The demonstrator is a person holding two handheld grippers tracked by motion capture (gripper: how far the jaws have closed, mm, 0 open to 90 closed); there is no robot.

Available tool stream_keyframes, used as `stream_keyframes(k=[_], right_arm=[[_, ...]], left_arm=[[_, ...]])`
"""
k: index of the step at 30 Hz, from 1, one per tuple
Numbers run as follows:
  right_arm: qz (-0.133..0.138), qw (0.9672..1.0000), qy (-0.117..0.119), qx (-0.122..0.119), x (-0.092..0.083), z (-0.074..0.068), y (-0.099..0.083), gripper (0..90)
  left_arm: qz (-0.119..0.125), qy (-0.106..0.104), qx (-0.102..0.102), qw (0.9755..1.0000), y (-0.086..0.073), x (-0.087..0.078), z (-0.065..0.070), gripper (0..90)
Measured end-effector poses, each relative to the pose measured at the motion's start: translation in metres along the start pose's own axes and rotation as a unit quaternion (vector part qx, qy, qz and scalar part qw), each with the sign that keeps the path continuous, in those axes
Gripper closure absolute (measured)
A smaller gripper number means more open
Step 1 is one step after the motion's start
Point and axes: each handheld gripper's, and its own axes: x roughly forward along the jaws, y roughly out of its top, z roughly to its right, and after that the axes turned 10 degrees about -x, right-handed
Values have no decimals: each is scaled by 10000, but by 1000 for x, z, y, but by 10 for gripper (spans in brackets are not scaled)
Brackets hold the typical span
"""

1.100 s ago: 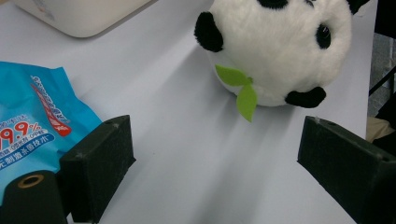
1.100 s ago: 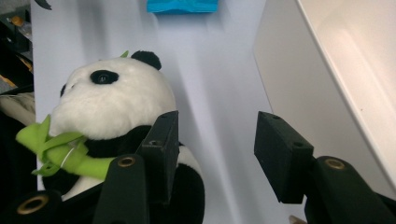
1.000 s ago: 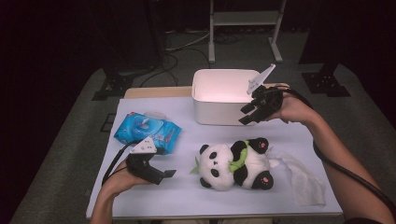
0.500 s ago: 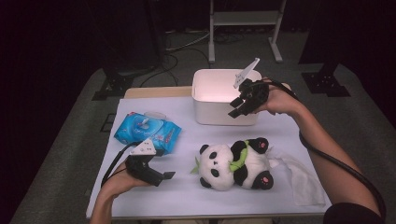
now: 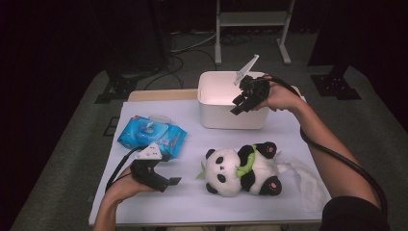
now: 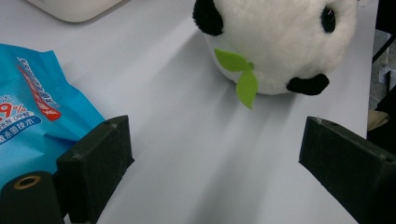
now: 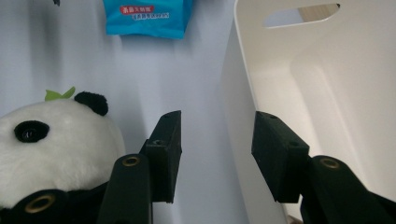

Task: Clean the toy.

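The right gripper straddles the near wall of the white plastic bin, jaws apart and just closing (one inside, one outside), not yet pressing it. The left gripper rests wide open and empty on the white table, beside the black-and-white plush panda.

The high view looks forward and down from above the person's side, taking in the whole table. The left gripper view sits low and close, facing the panda and blue packet. The right gripper view looks down past the white bin's wall; all 3 share panda, packet and bin.
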Motion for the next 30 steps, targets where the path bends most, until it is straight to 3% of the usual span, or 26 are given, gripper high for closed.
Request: stream_keyframes(k=[15, 25, 30], right_arm=[[-34, 10000, -47, -36, 12, 16, 10, 533], [-173, 9998, 3, 46, 25, 24, 4, 558], [-323, 9994, 54, 95, 32, 27, 0, 619]], left_arm=[[-58, -63, -19, 10000, -1, 3, 0, 88], [-78, -73, -119, 9999, -5, 6, -4, 88], [-81, -77, -158, 9998, -7, 5, -6, 88]])
